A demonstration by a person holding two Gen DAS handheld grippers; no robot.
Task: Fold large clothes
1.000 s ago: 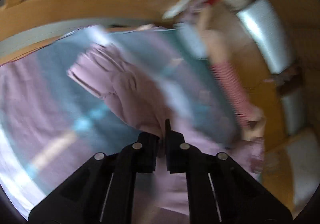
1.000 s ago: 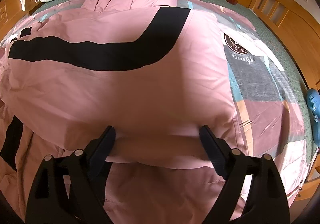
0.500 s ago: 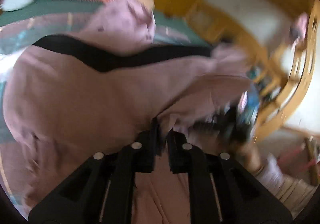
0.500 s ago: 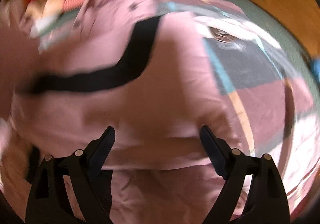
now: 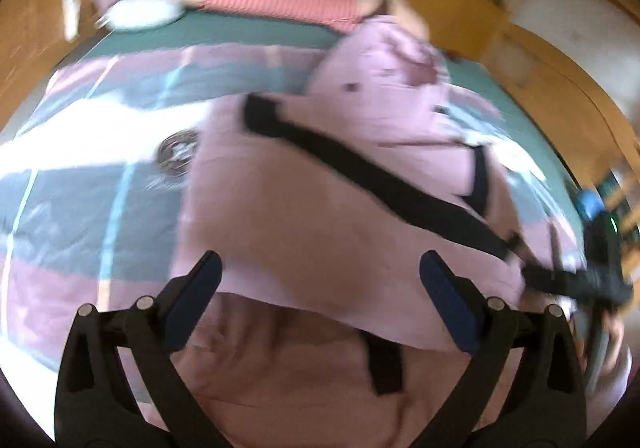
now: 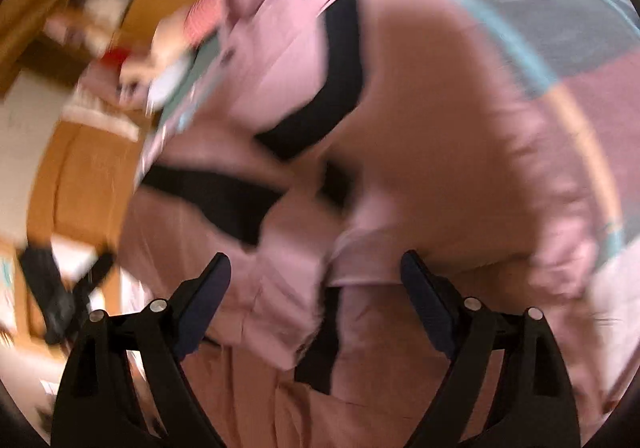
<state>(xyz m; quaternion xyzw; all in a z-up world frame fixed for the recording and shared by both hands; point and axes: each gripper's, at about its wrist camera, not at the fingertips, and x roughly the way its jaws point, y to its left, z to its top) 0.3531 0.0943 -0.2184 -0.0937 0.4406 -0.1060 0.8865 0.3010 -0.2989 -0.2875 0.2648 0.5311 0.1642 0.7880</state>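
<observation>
1. Left wrist view, nearest the lens: the left tool (image 5: 320, 284) has its two black fingers spread wide apart, blue pads facing inward, with nothing between them.
2. Just beyond those fingers lies a large pink jacket (image 5: 320, 208), spread over a bed. A folded edge of it crosses between the fingertips, and more pink cloth fills the bottom of this view.
3. A broad black stripe (image 5: 372, 176) runs slantwise over the jacket from upper left to lower right. This view is somewhat blurred.
4. At the right edge, the right tool (image 5: 592, 276) appears as a dark, smeared shape beside the jacket.
5. To the left of the jacket, the bedspread (image 5: 80, 184) shows patches of grey, pink, white and pale blue, with a round emblem (image 5: 178, 152) just beside the jacket's edge.
6. Farther off, the jacket's hood (image 5: 384, 64) lies bunched toward the head of the bed.
7. Farthest away, a plush toy in a red-and-white striped top (image 5: 276, 0) lies along the head of the bed, against wooden panelling.
8. Right wrist view, heavily blurred: the right tool's fingers are likewise spread wide, with rumpled pink jacket cloth lying between and beyond them. The same black stripe curves across it, and the bedspread shows at the upper right.
</observation>
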